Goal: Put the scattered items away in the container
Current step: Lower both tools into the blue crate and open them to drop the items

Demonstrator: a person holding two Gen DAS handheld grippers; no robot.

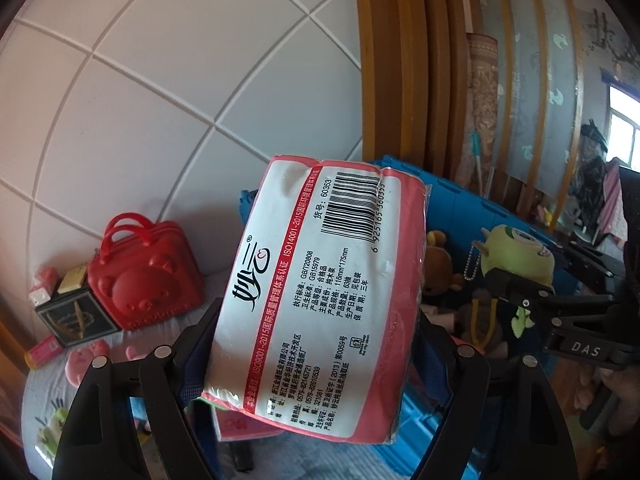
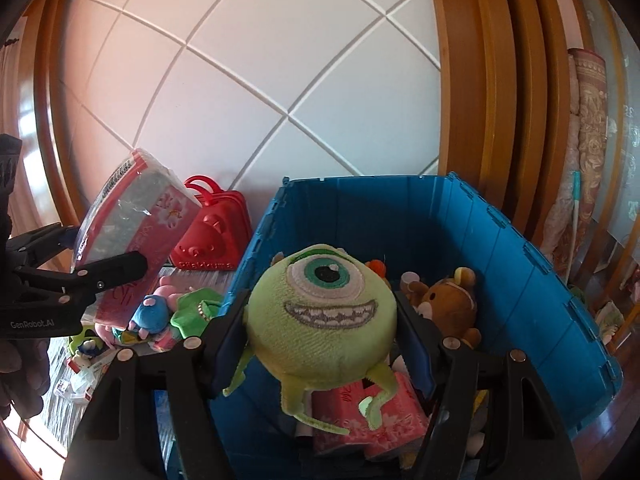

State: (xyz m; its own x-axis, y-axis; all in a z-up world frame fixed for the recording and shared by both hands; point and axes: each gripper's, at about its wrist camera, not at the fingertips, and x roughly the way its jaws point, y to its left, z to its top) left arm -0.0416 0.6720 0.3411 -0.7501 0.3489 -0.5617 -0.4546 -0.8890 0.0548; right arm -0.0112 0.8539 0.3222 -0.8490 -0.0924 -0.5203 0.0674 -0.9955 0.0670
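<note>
My left gripper (image 1: 316, 344) is shut on a pink and white tissue pack (image 1: 320, 300), barcode side toward the camera, held tilted in the air left of the blue bin (image 1: 460, 200). In the right wrist view that pack (image 2: 136, 232) and the left gripper (image 2: 102, 248) hang at the far left. My right gripper (image 2: 320, 320) is shut on a green one-eyed plush monster (image 2: 320, 304), over the near left part of the blue bin (image 2: 520, 248). The left wrist view shows the plush (image 1: 516, 248) and the right gripper (image 1: 508, 296) at the right.
Inside the bin lie a brown bear plush (image 2: 448, 304) and pink tissue packs (image 2: 360, 412). Left of it stand a red bear-face case (image 2: 212, 240) and a black box (image 1: 76, 316), with several small toys (image 2: 152, 312) scattered nearby. A white panelled wall and wooden frame are behind.
</note>
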